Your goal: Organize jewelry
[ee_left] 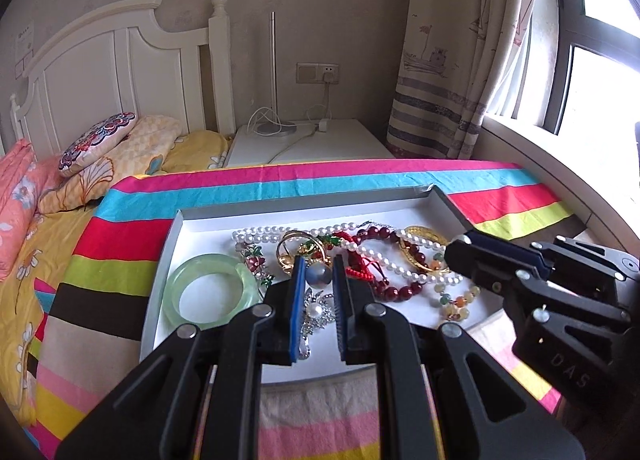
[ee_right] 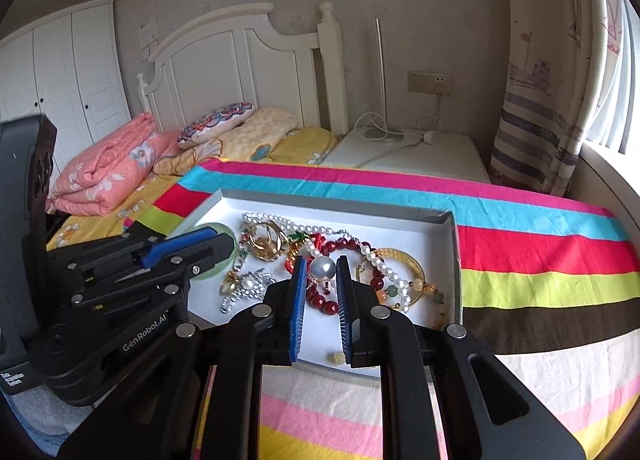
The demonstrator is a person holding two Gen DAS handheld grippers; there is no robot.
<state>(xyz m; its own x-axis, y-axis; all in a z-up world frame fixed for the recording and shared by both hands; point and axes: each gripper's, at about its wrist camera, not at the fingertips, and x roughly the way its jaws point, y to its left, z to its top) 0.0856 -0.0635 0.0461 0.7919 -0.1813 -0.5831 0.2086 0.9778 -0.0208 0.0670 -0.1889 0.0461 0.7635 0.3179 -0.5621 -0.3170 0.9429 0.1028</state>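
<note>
Inside the shallow white cardboard tray (ee_left: 176,236) on the striped tabletop cloth (ee_left: 516,199), tangled jewellery (ee_right: 332,260) lies heaped. Both grippers, left (ee_left: 316,272) and right (ee_right: 322,272), hover above with fingers nearly together, empty. Risk: snagging interlaced pearl strands (ee_left: 384,260) could drag neighbouring pieces out.

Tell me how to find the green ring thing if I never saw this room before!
Look at the stripy cloth beside the bed, where a shallow white tray holds a heap of jewelry. The green bangle lies flat at the tray's left end in the left wrist view, next to the pearl necklace. It is the only smooth, pale green, see-through hoop; its neighbours are beads, gold or sparkly.
</note>
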